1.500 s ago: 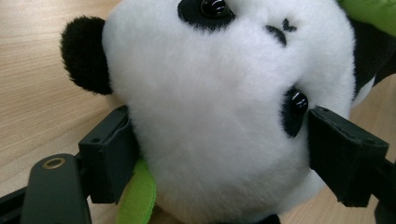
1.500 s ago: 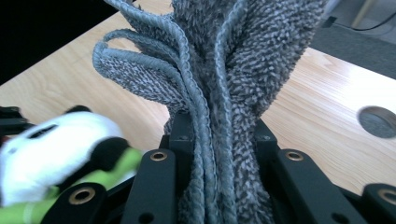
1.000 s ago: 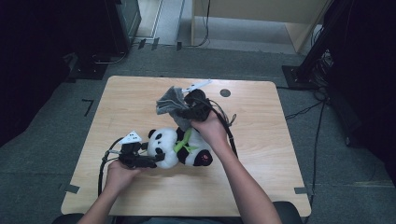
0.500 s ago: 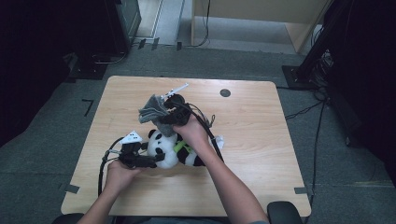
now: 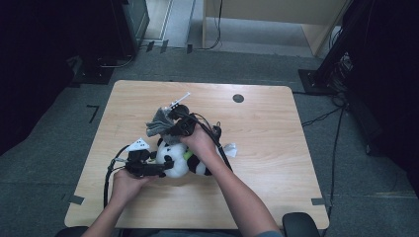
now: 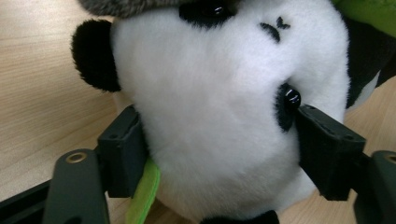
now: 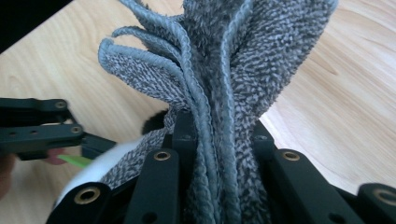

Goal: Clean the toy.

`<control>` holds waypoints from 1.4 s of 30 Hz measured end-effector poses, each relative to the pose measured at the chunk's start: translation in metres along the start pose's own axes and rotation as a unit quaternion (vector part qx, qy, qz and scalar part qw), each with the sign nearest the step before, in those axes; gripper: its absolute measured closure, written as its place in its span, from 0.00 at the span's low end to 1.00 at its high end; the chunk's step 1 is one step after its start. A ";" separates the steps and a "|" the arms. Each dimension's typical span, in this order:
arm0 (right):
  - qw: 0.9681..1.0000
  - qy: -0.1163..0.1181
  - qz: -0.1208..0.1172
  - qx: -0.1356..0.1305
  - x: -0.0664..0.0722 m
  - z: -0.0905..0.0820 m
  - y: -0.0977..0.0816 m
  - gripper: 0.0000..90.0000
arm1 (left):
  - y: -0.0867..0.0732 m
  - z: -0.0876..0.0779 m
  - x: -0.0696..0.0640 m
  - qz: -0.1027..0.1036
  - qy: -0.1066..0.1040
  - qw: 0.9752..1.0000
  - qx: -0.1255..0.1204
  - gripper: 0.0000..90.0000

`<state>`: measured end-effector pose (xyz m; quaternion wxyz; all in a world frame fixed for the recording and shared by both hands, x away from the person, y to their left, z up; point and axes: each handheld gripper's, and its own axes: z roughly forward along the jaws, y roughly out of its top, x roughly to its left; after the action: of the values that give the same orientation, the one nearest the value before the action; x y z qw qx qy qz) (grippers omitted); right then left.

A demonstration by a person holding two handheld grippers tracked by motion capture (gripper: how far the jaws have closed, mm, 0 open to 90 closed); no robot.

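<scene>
Panda plush [image 5: 180,160] lies at table [image 5: 276,143] centre-left, head at 9 o'clock. L gripper [image 5: 148,168] is clamped on its soft white head [image 6: 210,121], jaws pressing in by ear and eye. Just above at 12 o'clock, R gripper [image 5: 174,123] pinches bunched grey cloth [image 7: 224,70] w/ jaws closed on its folds. Both look light, squashy, not fragile; grip deep on bulk, not fur.

Lab: taped table [image 5: 276,182], cables [image 5: 321,118], carpet [image 5: 74,128]

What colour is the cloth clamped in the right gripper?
Grey terry cloth, with lighter grey edging; clearest in the right gripper view.
</scene>
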<state>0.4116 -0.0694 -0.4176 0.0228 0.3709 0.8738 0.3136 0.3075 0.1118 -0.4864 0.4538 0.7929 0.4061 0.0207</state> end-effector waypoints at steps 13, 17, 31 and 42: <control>0.997 -0.070 -0.025 0.037 -0.018 -0.023 -0.010 0.80 | 0.001 0.000 -0.001 0.000 0.004 1.000 0.002 0.33; 0.996 -0.076 -0.013 0.035 -0.026 -0.031 -0.015 0.80 | 0.001 0.001 -0.002 0.001 0.004 1.000 0.000 0.33; 0.995 -0.090 0.028 -0.016 -0.052 -0.080 -0.018 0.81 | 0.001 0.001 -0.001 -0.002 0.000 1.000 0.002 0.32; 0.999 -0.013 -0.005 -0.030 0.004 -0.051 0.014 0.81 | 0.001 0.001 -0.001 0.000 0.001 1.000 0.002 0.31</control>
<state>0.4036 -0.0868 -0.3681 0.0471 0.3700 0.8653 0.3349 0.3081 0.1105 -0.4856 0.4521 0.7935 0.4068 0.0204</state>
